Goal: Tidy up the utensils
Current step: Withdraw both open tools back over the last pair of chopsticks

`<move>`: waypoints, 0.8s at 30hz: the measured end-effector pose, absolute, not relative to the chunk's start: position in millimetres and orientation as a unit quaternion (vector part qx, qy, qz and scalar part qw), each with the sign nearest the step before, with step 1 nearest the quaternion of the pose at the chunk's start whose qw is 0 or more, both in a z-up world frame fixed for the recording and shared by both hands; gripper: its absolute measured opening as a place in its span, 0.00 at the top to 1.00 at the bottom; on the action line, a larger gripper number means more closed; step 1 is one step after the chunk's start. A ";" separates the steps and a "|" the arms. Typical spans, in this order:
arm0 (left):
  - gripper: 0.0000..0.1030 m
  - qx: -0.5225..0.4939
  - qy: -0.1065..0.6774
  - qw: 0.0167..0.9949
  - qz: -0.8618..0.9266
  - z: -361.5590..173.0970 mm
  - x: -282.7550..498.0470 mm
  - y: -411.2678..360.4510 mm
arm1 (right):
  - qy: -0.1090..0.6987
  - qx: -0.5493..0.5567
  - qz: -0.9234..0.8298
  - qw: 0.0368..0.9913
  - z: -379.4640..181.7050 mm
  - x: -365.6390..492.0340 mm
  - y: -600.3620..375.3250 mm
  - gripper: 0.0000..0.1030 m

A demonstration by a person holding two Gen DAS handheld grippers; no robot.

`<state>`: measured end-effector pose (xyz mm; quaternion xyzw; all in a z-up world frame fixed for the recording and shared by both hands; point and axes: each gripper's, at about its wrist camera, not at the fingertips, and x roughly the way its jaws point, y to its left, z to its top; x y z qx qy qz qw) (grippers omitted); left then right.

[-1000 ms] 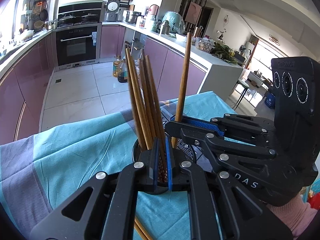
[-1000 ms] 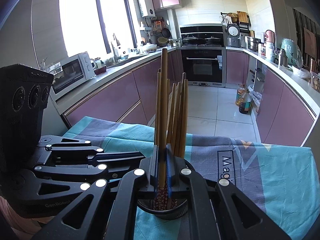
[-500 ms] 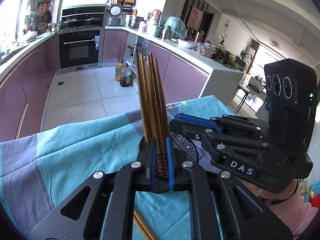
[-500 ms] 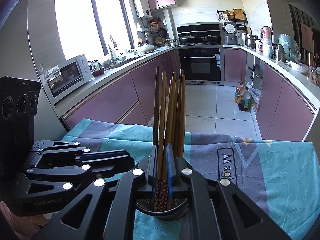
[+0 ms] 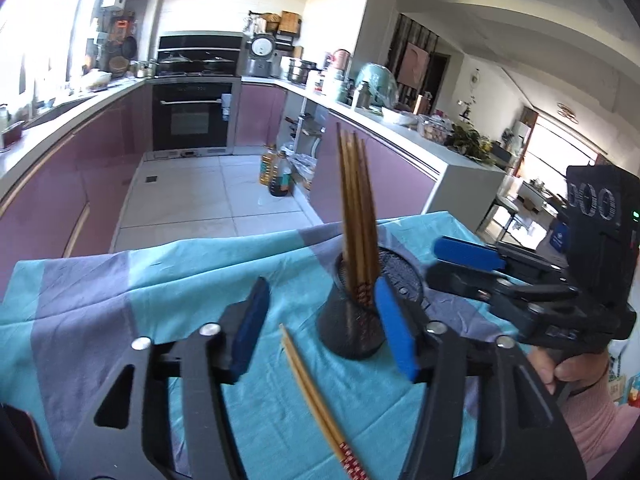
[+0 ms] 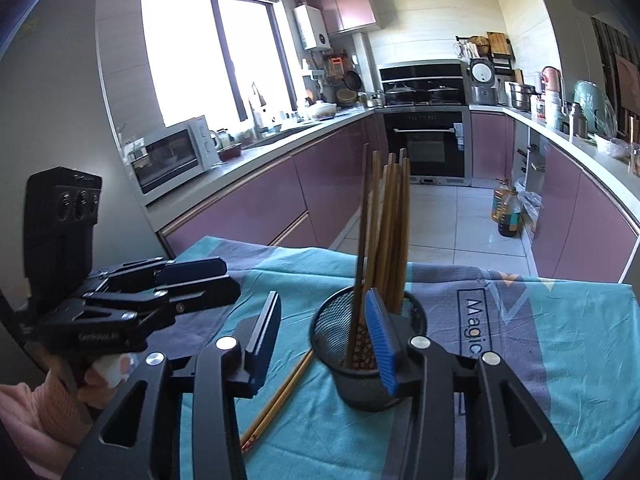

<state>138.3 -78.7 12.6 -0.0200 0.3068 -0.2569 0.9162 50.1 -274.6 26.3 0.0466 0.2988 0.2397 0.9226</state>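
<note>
A black mesh holder (image 5: 352, 328) stands on the teal tablecloth (image 5: 160, 280) with several wooden chopsticks (image 5: 356, 216) upright in it. It also shows in the right wrist view (image 6: 360, 360), with its chopsticks (image 6: 388, 232). A loose pair of chopsticks (image 5: 316, 400) lies on the cloth beside the holder, also seen in the right wrist view (image 6: 276, 396). My left gripper (image 5: 320, 328) is open and empty, just left of the holder. My right gripper (image 6: 320, 340) is open and empty, with its right finger in front of the holder.
The table ends at the cloth's far edge (image 5: 200, 244), with tiled kitchen floor (image 5: 200, 196) beyond. The cloth (image 6: 560, 360) extends to the right in the right wrist view. Purple cabinets (image 6: 280, 208) and an oven (image 6: 424, 140) line the room.
Both grippers have opened and let go of their chopsticks, which now stand in the holder. Both have drawn back from it, and the loose pair on the cloth shows fully.
</note>
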 end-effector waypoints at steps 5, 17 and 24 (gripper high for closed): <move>0.20 -0.014 0.305 0.924 -0.230 -2.5 118.7 -54.9 | 0.317 0.028 0.250 0.914 9.5 32.6 -261.4 0.46; 0.05 -0.022 0.328 0.927 -0.182 -40.9 91.6 -34.3 | 0.400 0.013 0.234 0.886 -58.9 25.4 -223.5 0.40; 0.05 0.002 0.341 0.927 -0.159 -59.7 88.1 -36.8 | 0.414 0.001 0.224 0.882 -72.0 23.1 -207.6 0.40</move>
